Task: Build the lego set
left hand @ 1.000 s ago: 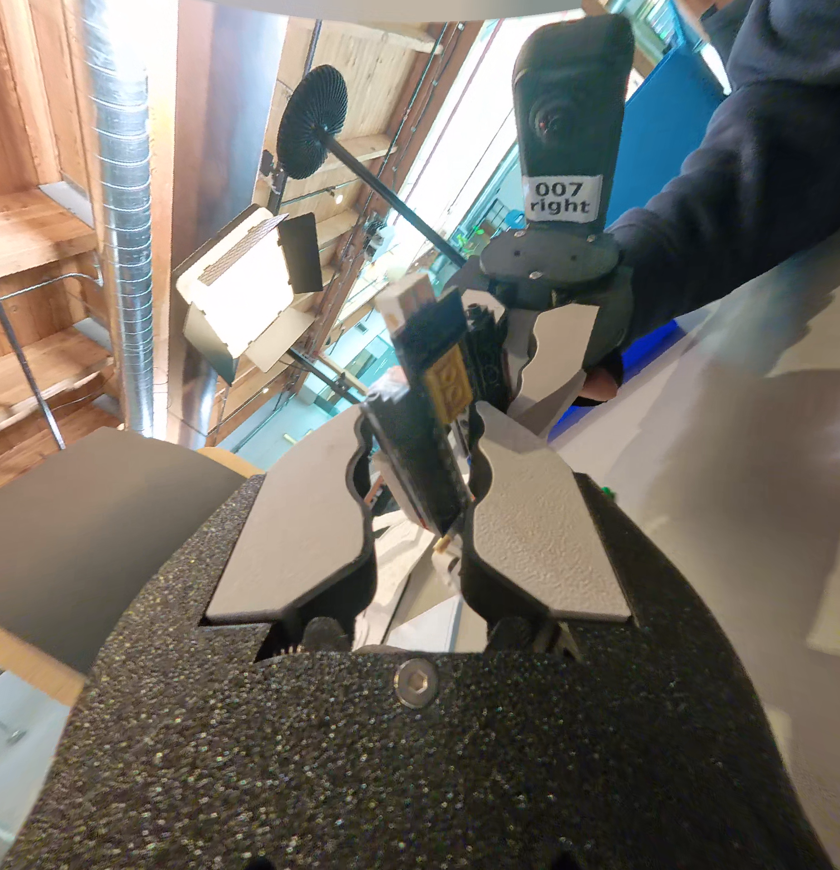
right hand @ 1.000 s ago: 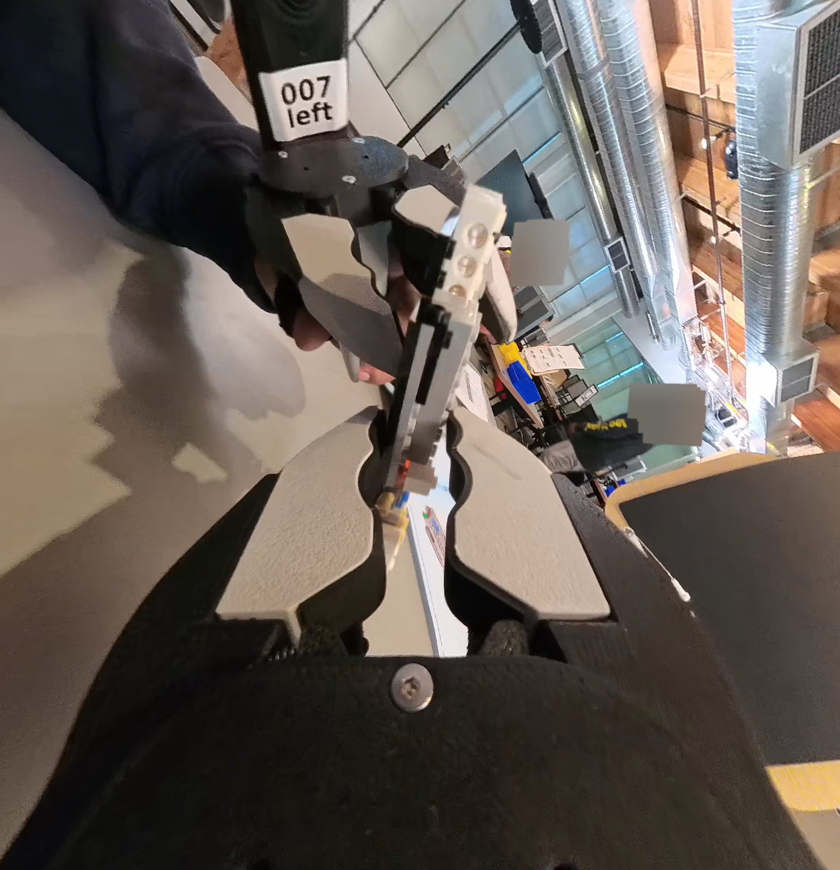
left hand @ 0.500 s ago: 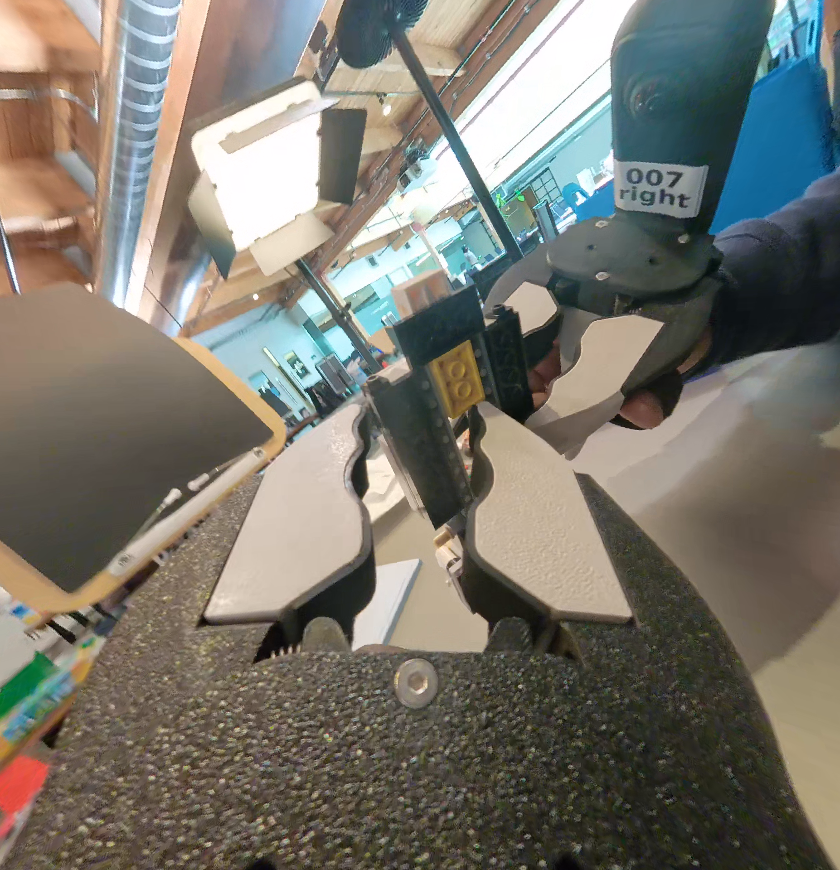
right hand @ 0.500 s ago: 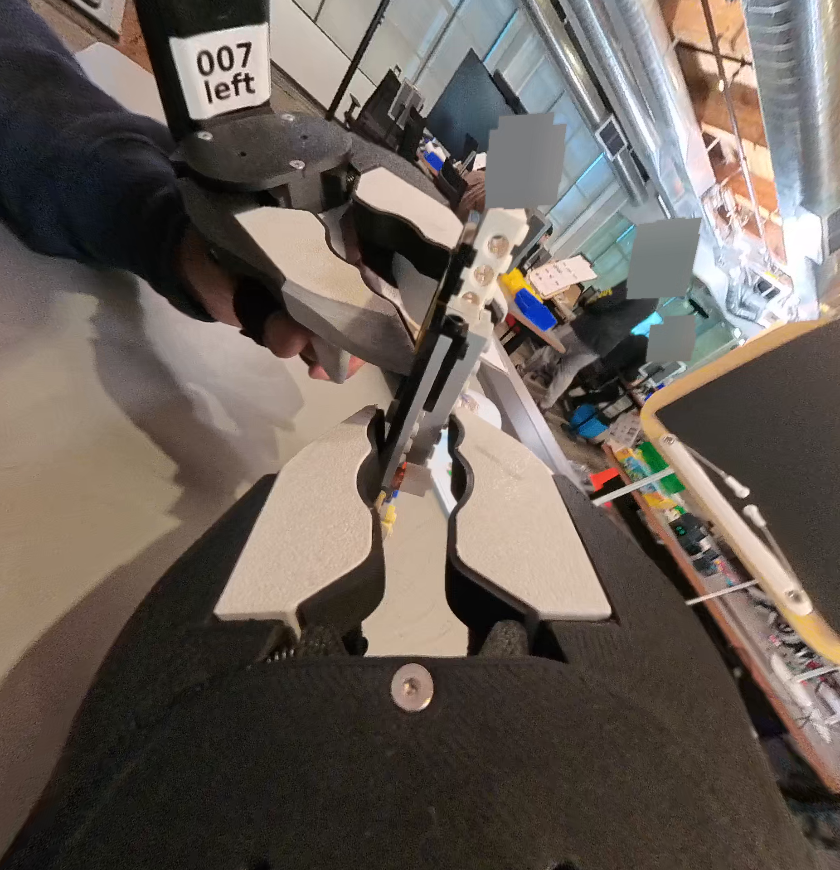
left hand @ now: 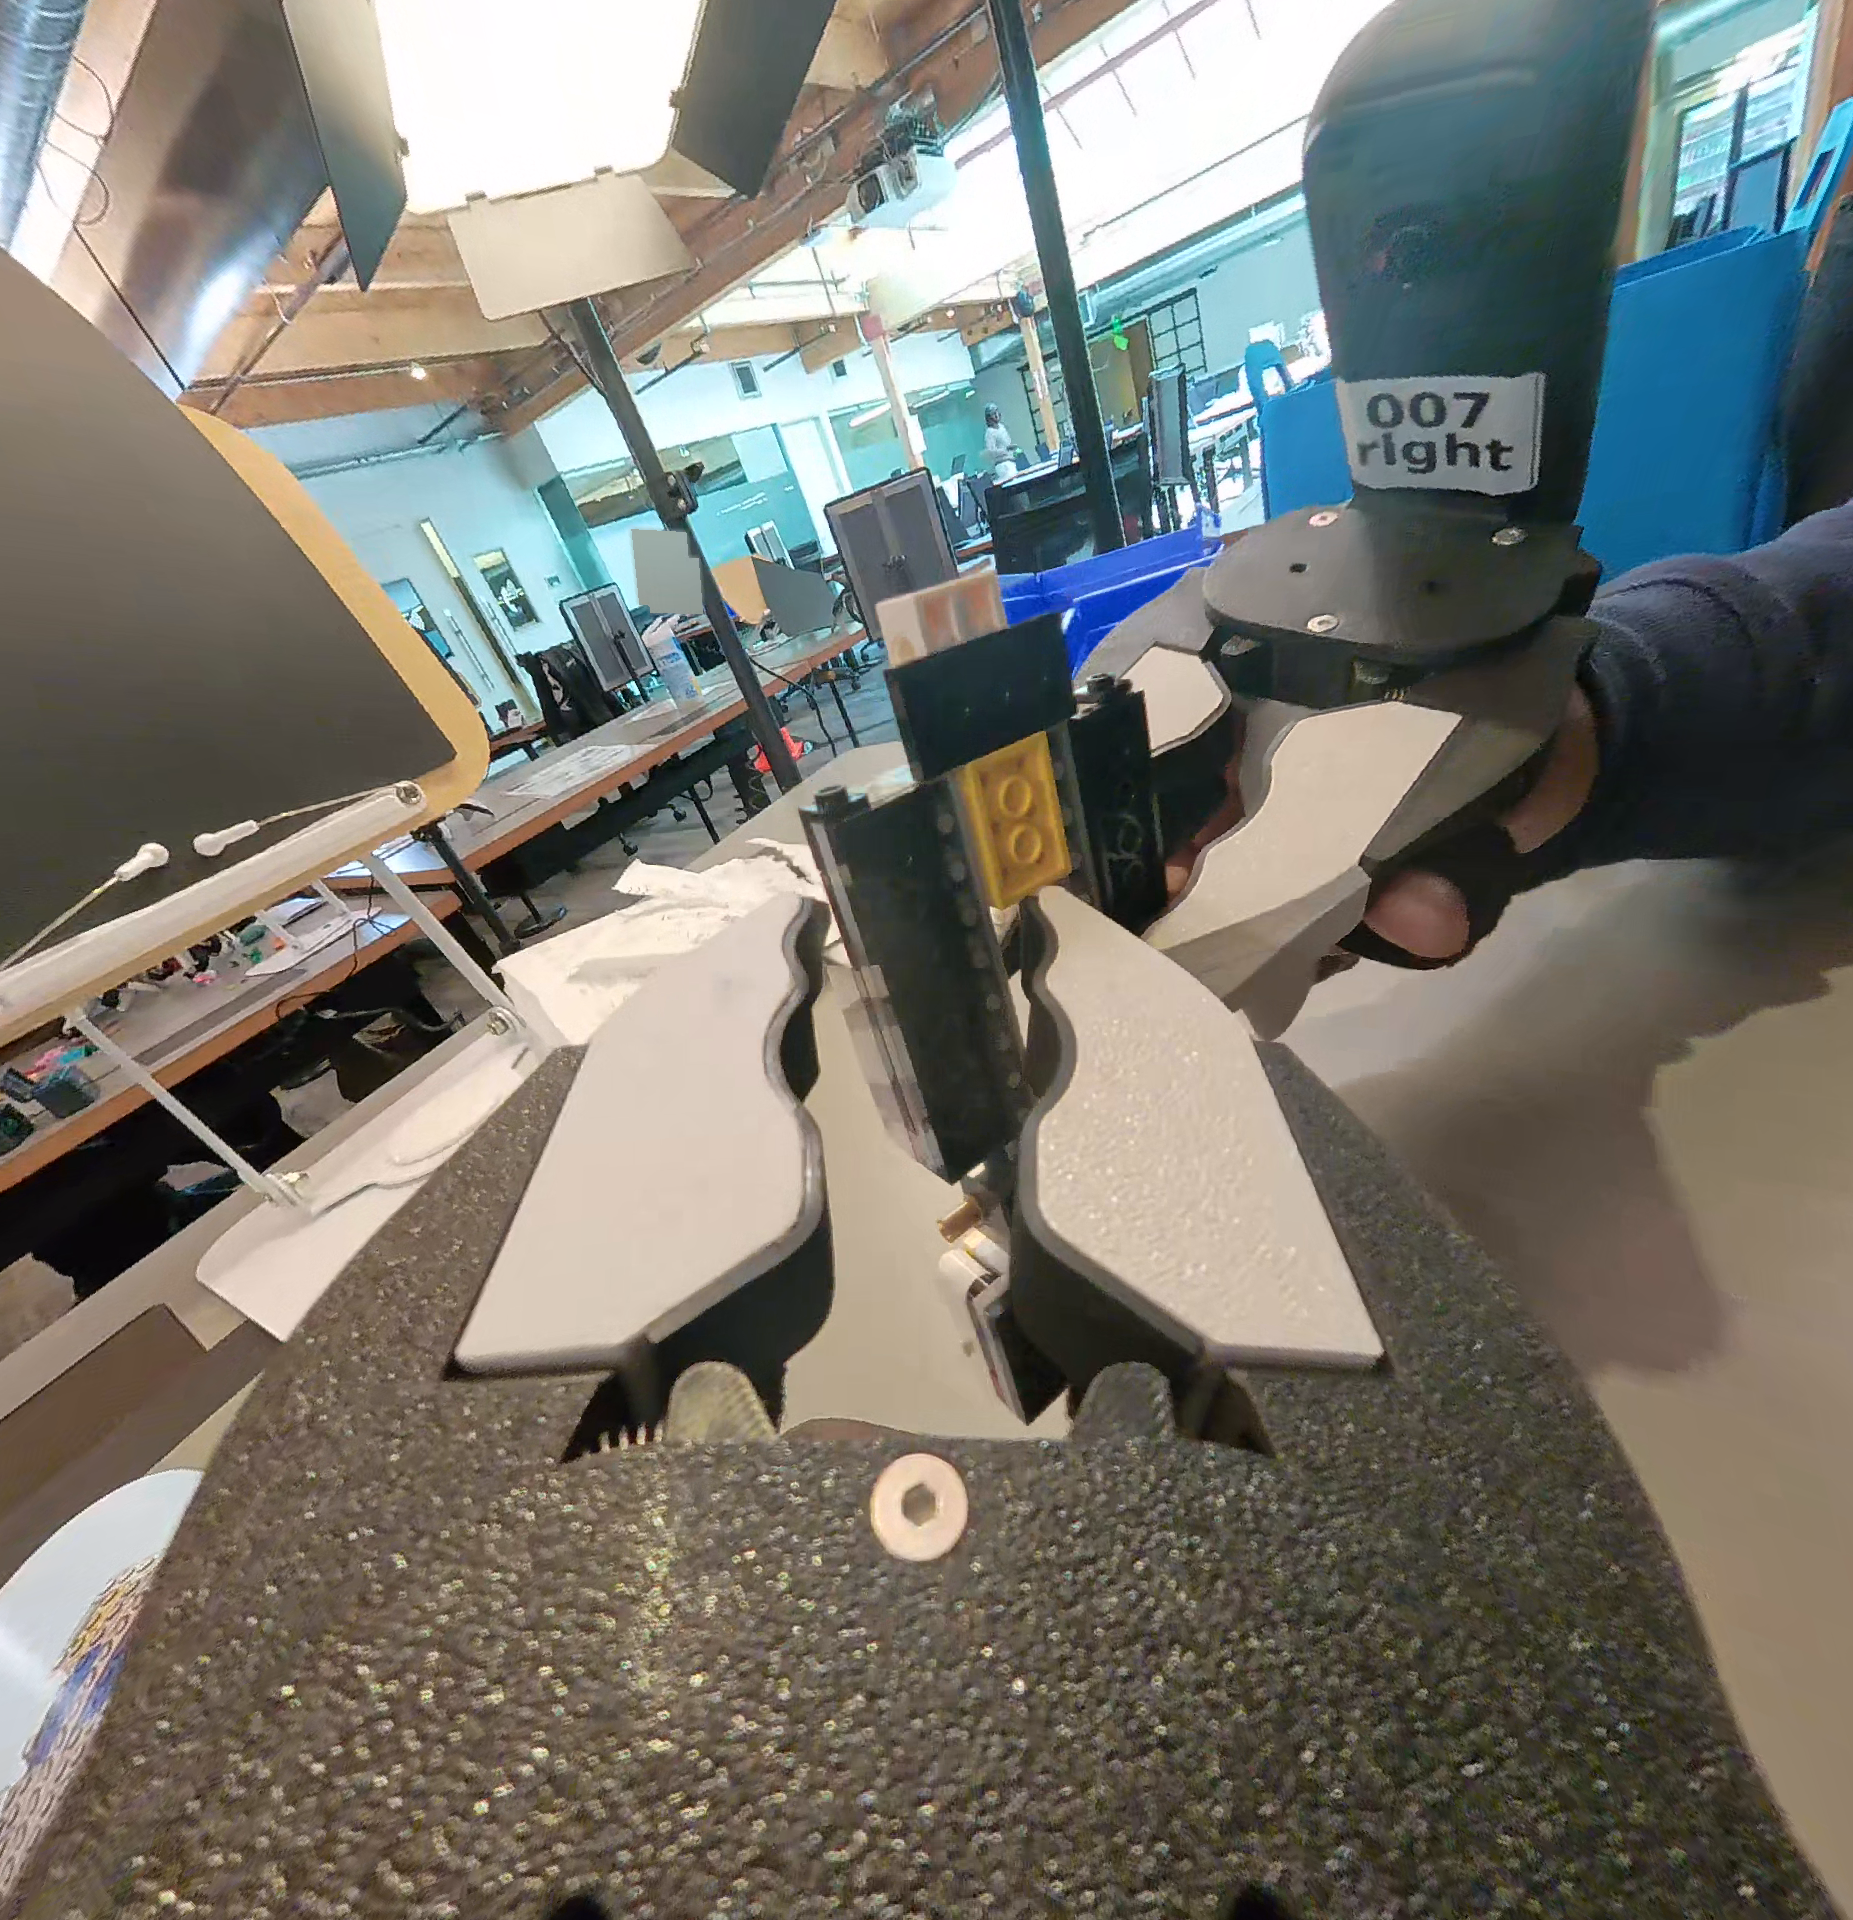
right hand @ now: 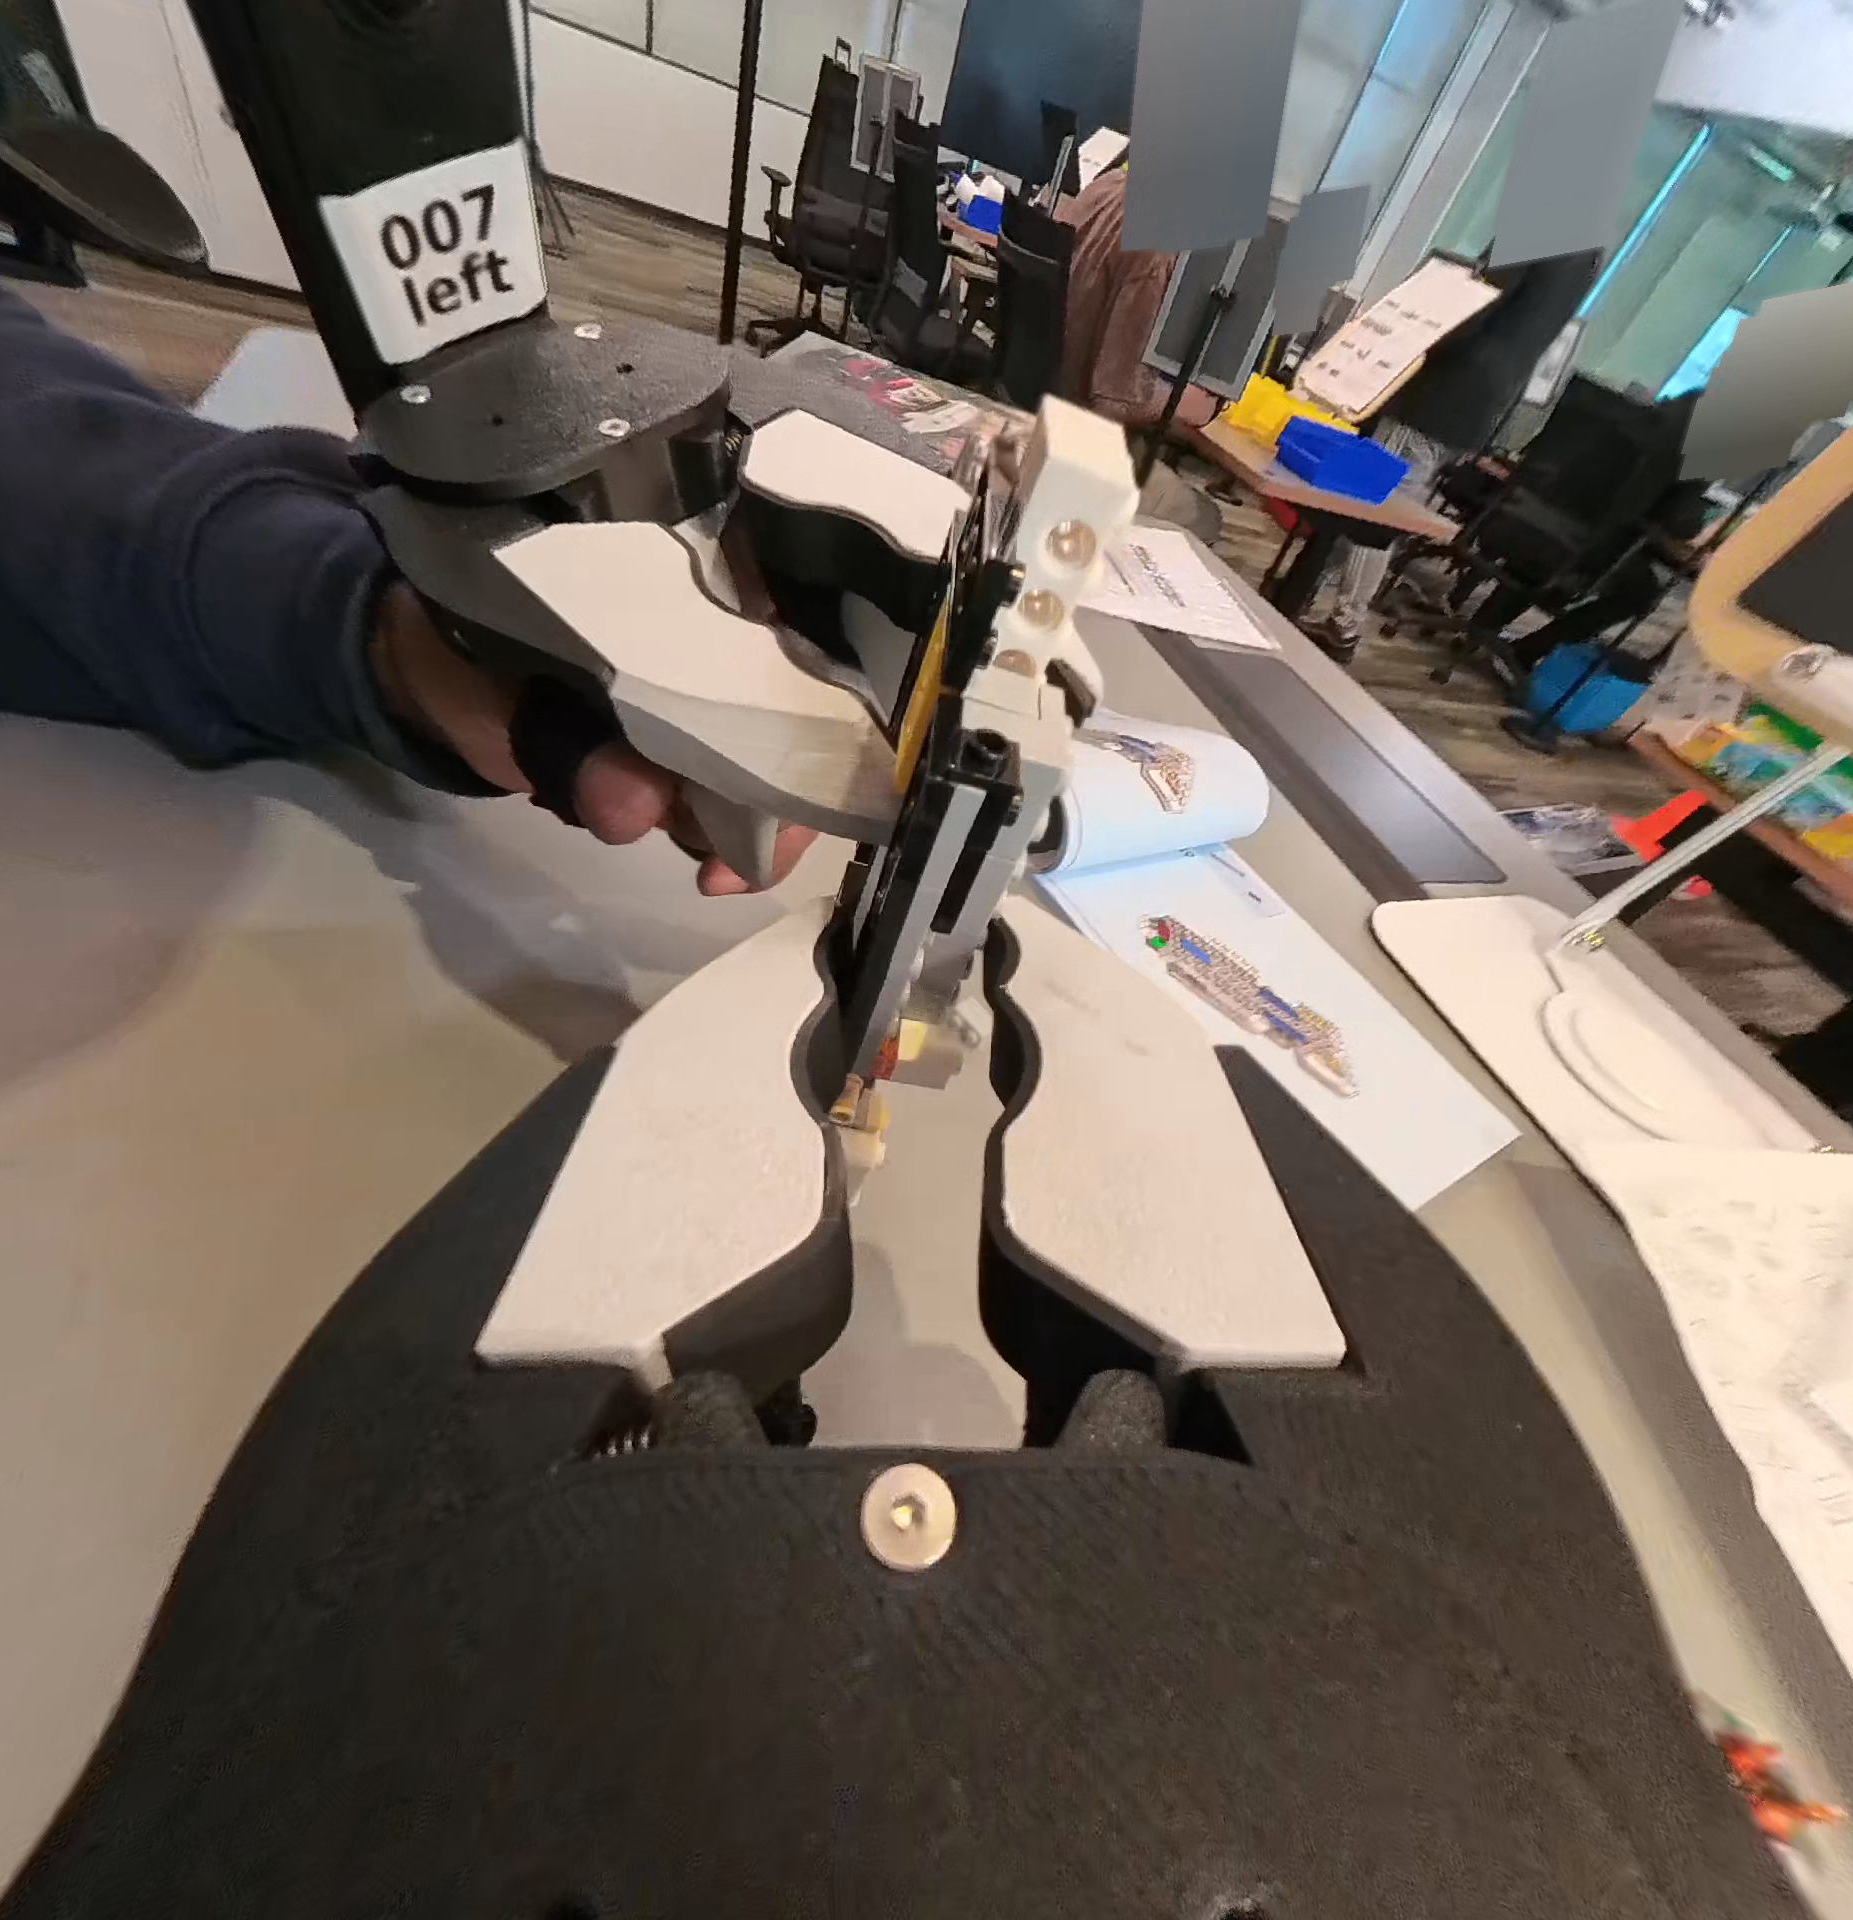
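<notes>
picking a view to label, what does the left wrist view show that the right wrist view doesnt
Only the left wrist view: the yellow plate's studded face and a lit studio light panel overhead. Only the right wrist view: the open instruction booklet on the table, and the white beam with round holes atop the build. Both: the brick assembly standing between the jaws of the left gripper and right gripper.
</notes>
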`<state>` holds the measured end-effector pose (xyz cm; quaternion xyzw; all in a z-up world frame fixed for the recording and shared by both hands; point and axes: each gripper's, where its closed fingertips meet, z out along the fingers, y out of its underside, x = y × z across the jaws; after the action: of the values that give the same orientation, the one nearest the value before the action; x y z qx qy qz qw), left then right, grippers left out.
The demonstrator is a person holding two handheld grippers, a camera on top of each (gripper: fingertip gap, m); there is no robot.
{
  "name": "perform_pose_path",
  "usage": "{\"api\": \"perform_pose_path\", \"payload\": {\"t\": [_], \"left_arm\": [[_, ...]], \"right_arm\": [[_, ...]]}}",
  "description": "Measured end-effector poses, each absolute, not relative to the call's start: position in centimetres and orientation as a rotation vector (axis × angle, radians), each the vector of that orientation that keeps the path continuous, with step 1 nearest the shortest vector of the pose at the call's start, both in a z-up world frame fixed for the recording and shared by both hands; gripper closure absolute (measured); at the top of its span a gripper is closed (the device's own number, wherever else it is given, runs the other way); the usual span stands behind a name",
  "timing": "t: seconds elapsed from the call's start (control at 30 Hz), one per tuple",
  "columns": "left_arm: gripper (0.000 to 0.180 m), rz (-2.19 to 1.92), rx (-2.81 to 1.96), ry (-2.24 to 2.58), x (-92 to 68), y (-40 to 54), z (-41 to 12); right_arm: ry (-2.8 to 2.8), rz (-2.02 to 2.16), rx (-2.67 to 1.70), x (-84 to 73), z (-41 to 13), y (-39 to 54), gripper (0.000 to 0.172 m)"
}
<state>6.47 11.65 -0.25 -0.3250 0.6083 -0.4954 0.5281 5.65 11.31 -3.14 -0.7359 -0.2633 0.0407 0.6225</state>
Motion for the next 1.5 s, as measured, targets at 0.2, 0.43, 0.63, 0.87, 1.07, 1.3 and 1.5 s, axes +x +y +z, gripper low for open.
{"api": "perform_pose_path", "payload": {"t": [0.2,0.43,0.63,0.87,1.07,1.3,1.5], "left_arm": [[0.143,-1.207,-0.814,1.499,6.6,12.0,-0.7],[0.138,-1.254,-0.842,1.58,6.6,11.7,-1.6],[0.137,-1.252,-0.864,1.611,6.7,11.6,-2.2],[0.13,-1.254,-0.909,1.596,6.9,11.9,-2.4],[0.127,-1.202,-0.822,1.519,6.5,11.4,-1.6],[0.126,-1.195,-0.719,1.473,5.9,10.5,-0.8],[0.124,-1.209,-0.724,1.481,6.0,10.1,-1.2]], "right_arm": [[-0.515,0.248,-1.724,5.5,-3.5,11.4,0.149],[-0.46,0.291,-1.745,6.0,-3.8,11.6,0.152],[-0.479,0.275,-1.764,5.9,-4.3,11.6,0.152],[-0.557,0.177,-1.759,6.0,-4.4,11.5,0.152],[-0.693,0.003,-1.692,5.8,-3.7,11.0,0.149],[-0.767,-0.064,-1.62,5.2,-3.0,10.3,0.149],[-0.799,-0.128,-1.606,5.0,-3.1,10.1,0.146]]}}
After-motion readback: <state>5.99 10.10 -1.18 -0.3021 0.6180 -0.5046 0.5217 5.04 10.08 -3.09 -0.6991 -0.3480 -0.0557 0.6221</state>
